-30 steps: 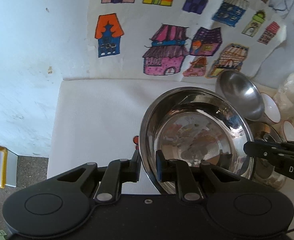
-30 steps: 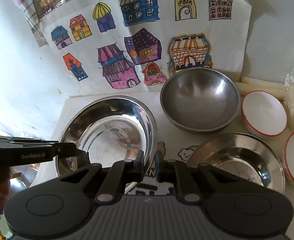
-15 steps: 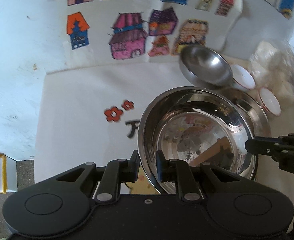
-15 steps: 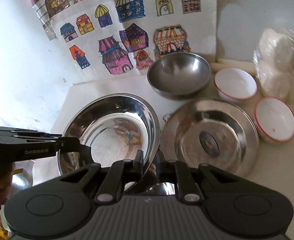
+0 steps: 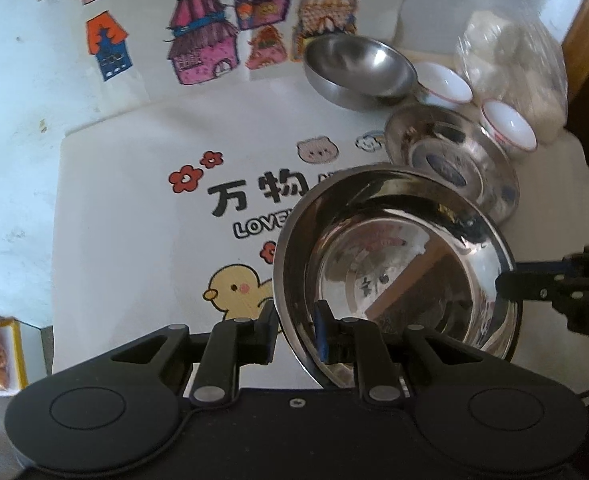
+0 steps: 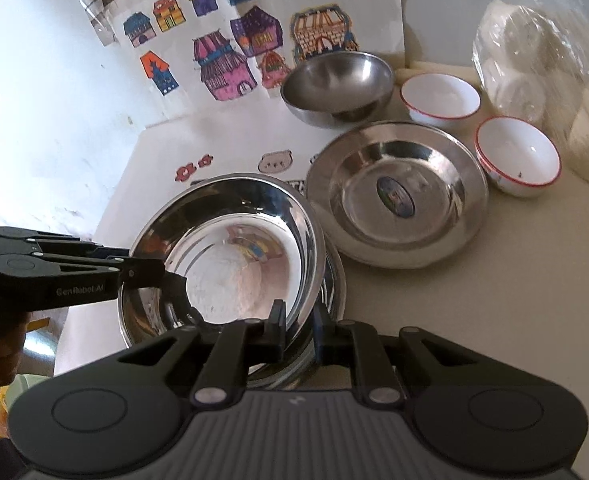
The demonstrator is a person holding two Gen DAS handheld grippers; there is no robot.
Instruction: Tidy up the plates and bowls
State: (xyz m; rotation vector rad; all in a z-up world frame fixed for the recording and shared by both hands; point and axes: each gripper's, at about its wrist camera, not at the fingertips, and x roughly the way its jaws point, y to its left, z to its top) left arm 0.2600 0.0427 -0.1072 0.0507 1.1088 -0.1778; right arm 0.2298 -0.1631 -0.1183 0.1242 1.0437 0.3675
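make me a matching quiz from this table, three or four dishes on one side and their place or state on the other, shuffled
Things:
1. shiny steel plate
2. matte steel bowl
3. plate with sticker
4. red-rimmed bowls

Places or states:
A. by the plastic bag
B. flat, label at its centre
C. gripped at both rims by the left gripper and right gripper
D. under the house drawings

Pairs: 1-C, 2-D, 3-B, 4-A

The held pan (image 5: 394, 272) is mirror-polished steel, like the plate (image 6: 398, 196) just beside it, while the bowl (image 6: 338, 84) behind that plate is brushed, duller metal. Two small bowls (image 6: 518, 156) right of the plate look glossy white with red rims. The mat (image 5: 134, 220) is matt printed sheet; both hand-held grippers (image 6: 298, 328) are matt black plastic.
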